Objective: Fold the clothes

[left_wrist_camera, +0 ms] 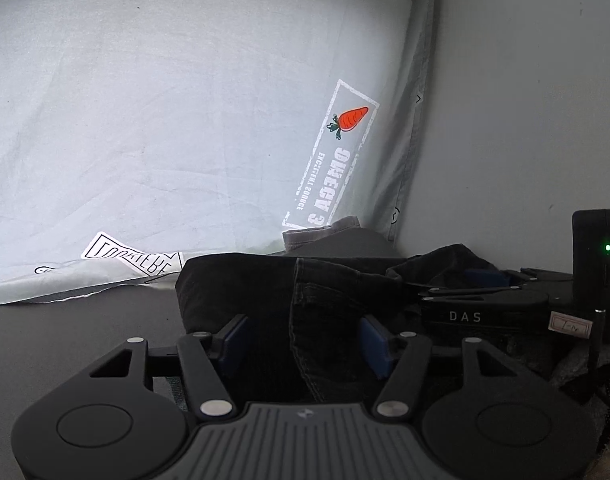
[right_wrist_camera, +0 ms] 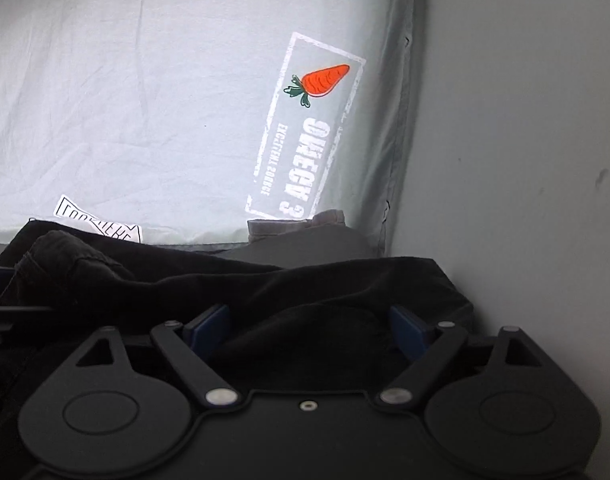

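Left gripper (left_wrist_camera: 303, 346): jaws spread wide, blue pads (left_wrist_camera: 375, 346) standing on either side of a fold of black jeans (left_wrist_camera: 265, 292), stitched seam running down between them; fabric between the pads, neither pad seen pressing it; right gripper (left_wrist_camera: 485, 304) just beyond the right jaw, body marked DAS, green light lit on its side.

Right gripper (right_wrist_camera: 305, 330): jaws likewise spread, blue pads (right_wrist_camera: 405, 332) flanking a rumpled hump of the same black jeans (right_wrist_camera: 305, 288); cloth bunched between and ahead of the jaws, whether gripped cannot be told.

Ahead of both sets of jaws, past the jeans: a small grey folded garment (left_wrist_camera: 321, 232); farther on, a pale green sheet (left_wrist_camera: 165, 120) printed with an orange carrot (left_wrist_camera: 351, 118) above a framed label; ahead and left of the jaws, a white patch with outlined lettering (right_wrist_camera: 101, 220); to the right, a plain grey wall (right_wrist_camera: 525, 120).
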Motion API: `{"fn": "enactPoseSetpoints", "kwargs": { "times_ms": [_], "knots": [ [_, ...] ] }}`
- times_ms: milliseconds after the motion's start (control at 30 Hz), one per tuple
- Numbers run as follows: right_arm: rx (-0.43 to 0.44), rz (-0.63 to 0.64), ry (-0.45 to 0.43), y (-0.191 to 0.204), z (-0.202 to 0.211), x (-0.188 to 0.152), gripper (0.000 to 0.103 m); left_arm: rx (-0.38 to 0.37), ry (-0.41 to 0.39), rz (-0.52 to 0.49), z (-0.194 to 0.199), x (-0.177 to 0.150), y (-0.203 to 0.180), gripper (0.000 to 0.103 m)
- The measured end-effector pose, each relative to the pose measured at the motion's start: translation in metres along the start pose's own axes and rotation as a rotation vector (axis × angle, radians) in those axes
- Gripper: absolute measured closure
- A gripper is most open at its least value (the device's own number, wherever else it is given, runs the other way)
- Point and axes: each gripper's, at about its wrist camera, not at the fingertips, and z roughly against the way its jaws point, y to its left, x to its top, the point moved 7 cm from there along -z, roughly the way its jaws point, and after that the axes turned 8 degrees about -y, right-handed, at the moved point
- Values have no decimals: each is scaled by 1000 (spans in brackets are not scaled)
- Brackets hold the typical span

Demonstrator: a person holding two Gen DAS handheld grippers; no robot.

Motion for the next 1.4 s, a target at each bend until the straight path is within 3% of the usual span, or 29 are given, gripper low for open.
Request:
{"fn": "enactPoseSetpoints", "kwargs": {
  "times_ms": [67,167,233,333,400,467,567,667,900,1000,1100,1400],
  "knots": [
    [-17,38,13,4,5,4,15,4,-10,-12,25,5,7,27],
    [-123,211,9,30,25,8,16,60,-48,-60,68,13,23,24],
    [-180,255,2,45,50,13,17,106,-70,-57,105,18,38,15],
    [-205,160,-4,77,111,21,13,200,-110,-9,167,24,66,1],
    [-234,85,-9,97,151,22,5,262,-149,32,206,26,81,0],
    [-210,11,-31,122,194,20,1,326,-180,54,249,25,95,0],
    [-87,-43,-36,161,242,16,1,352,-167,23,301,21,105,0],
    [-14,-68,-51,191,280,16,1,395,-209,5,353,21,113,0],
    [116,-51,-60,282,345,11,0,423,-163,63,442,24,151,0],
    [147,-23,-77,329,367,17,1,446,-176,85,478,27,183,0],
    [138,4,-106,380,387,23,1,407,-156,141,513,24,225,0],
    [95,-56,-85,516,460,27,1,397,-113,46,629,3,340,0]
  ]
}}
